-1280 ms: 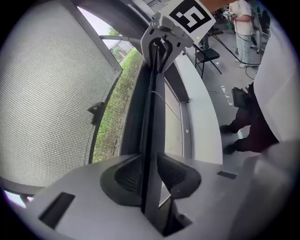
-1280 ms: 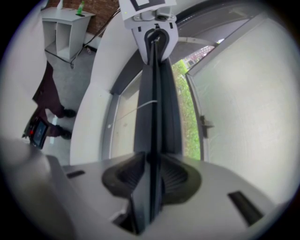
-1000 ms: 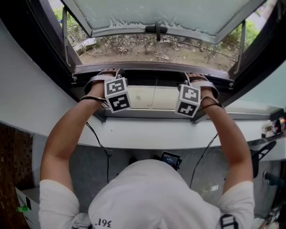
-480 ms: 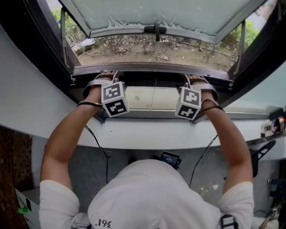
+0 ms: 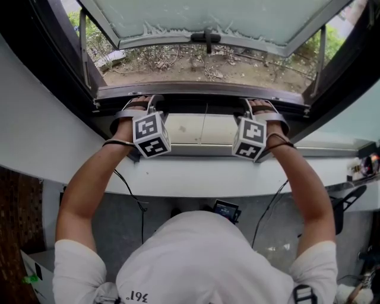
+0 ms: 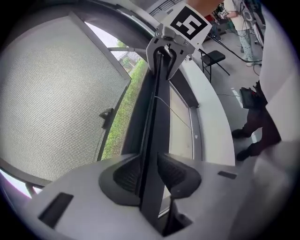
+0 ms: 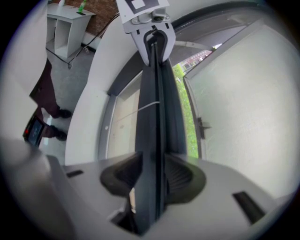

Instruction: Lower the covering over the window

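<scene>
A dark bar of the covering [image 5: 202, 90] runs along the bottom of the window frame. Both grippers reach it from the sill side. My left gripper [image 5: 140, 102] is at the bar's left part; in the left gripper view its pads [image 6: 125, 174] press on the bar [image 6: 154, 136] from both sides. My right gripper [image 5: 261, 104] is at the bar's right part. Its jaws have just been opening: the bar [image 7: 152, 93] still stands between its pads [image 7: 180, 176], which no longer clamp it. Each gripper shows at the far end of the other's view, the right gripper [image 6: 165, 47] and the left gripper [image 7: 152, 35].
The window sash [image 5: 214, 18] is swung outward, with a black handle [image 5: 206, 38] and metal stays [image 5: 86, 47] at the sides. A white sill [image 5: 202, 175] lies under my arms. A person's legs [image 6: 253, 131] and a chair [image 6: 213, 58] are in the room behind.
The left gripper's marker cube has tipped a little down and to the left. Both hands have stayed at the bar.
</scene>
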`<state>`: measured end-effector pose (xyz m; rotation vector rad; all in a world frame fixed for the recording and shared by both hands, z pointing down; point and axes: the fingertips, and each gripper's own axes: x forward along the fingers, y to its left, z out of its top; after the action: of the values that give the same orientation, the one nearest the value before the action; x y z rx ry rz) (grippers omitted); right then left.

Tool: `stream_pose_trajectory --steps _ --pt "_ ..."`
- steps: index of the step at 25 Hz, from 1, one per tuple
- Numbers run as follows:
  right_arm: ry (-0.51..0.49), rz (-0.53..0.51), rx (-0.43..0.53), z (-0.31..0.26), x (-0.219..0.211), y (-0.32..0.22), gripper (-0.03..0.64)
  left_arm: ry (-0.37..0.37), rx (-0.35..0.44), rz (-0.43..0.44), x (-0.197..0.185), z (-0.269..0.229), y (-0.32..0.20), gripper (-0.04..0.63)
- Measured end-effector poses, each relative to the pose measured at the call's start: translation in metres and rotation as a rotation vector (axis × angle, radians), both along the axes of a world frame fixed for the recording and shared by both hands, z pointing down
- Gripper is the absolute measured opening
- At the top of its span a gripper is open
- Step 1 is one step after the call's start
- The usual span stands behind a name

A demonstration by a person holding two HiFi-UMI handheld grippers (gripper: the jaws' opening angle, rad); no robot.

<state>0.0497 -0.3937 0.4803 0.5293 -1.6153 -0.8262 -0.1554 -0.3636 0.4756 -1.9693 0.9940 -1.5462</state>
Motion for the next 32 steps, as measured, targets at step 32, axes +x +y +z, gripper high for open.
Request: stream_pose_trajectory --steps 32 --pt "-0.067 0.042 -0.005 -0.014 0.0 0.011 0.161 0.226 0.035 -0.046 0.013 -0.024 0.009 0.11"
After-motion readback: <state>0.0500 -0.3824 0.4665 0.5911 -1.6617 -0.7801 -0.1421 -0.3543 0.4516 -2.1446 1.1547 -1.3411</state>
